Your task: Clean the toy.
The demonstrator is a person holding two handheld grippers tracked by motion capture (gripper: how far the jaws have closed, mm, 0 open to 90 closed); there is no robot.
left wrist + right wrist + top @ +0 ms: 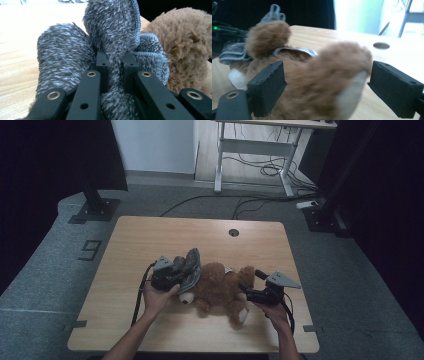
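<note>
Near edge of the wooden counter (pixel 125 320): two forearms come in from the bottom. Right hand (pixel 274 312) holds the right tongs (pixel 248 287), spread wide, pads clear of the fur on both sides. A brown teddy bear (pixel 220 287) leg with a pale sole (pixel 348 96) sits between them in the right gripper view, not pinched. No earlier frame here. Left hand (pixel 157 299) holds the left tongs (pixel 115 65), pressed together and pinching a grey fuzzy cloth (pixel 110 37); the fold runs up between the two black pads. Bear lies on its back mid-counter, between the two tongs, head toward the left, legs toward the right. Cloth bunches against the bear's head, touching it, just left of the body. Farther off, a round cable hole (pixel 233 232) near the far edge of the counter. Beyond that, floor with cables (pixel 260 170) and a desk frame (pixel 250 150).
</note>
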